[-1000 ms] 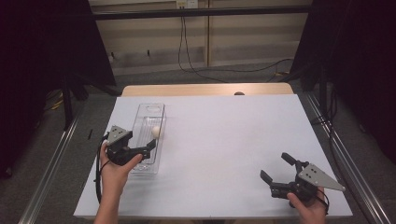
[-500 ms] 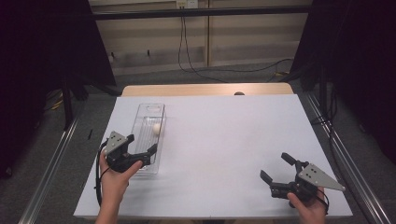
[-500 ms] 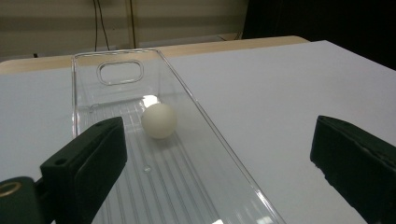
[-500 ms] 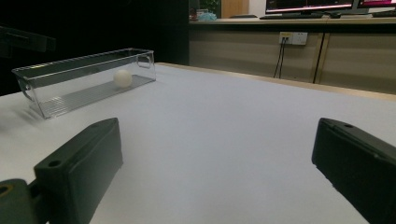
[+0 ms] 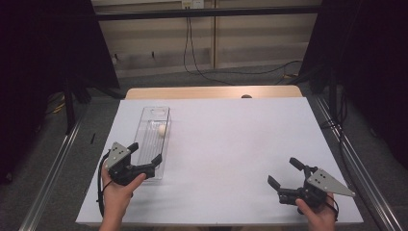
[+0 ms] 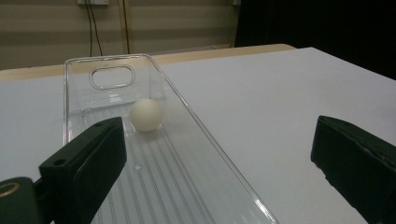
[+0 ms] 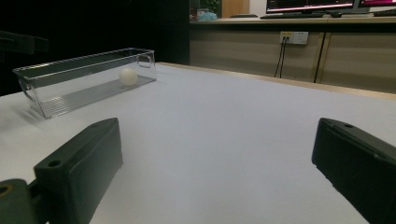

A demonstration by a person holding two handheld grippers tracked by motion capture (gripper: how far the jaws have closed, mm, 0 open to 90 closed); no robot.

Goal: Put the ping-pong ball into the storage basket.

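A clear plastic bin (image 5: 153, 144) lies lengthwise on the left of the white table (image 5: 231, 144). A small white ball (image 5: 161, 129) rests free inside it, toward its far half. My left gripper (image 5: 144, 153) hovers open at the bin's near end, one jaw over the bin and one outside its right wall. In the left gripper view the ball (image 6: 146, 115) lies ahead on the ribbed floor of the bin (image 6: 205, 140), with the left gripper (image 6: 217, 149) holding nothing. My right gripper (image 5: 283, 172) stands open near the front right. From there the bin (image 7: 70, 79) and ball (image 7: 128, 76) sit far off.
A wooden strip (image 5: 211, 92) runs along the table's far edge. Cables (image 5: 192, 53) hang on the wall behind. Metal rails (image 5: 53, 163) flank the table. Bare white surface spreads between the bin and the right gripper.
My left gripper has drawn back toward the near end of the bin, away from the ball. The ball has shifted slightly farther along the bin. The right gripper has stayed put.
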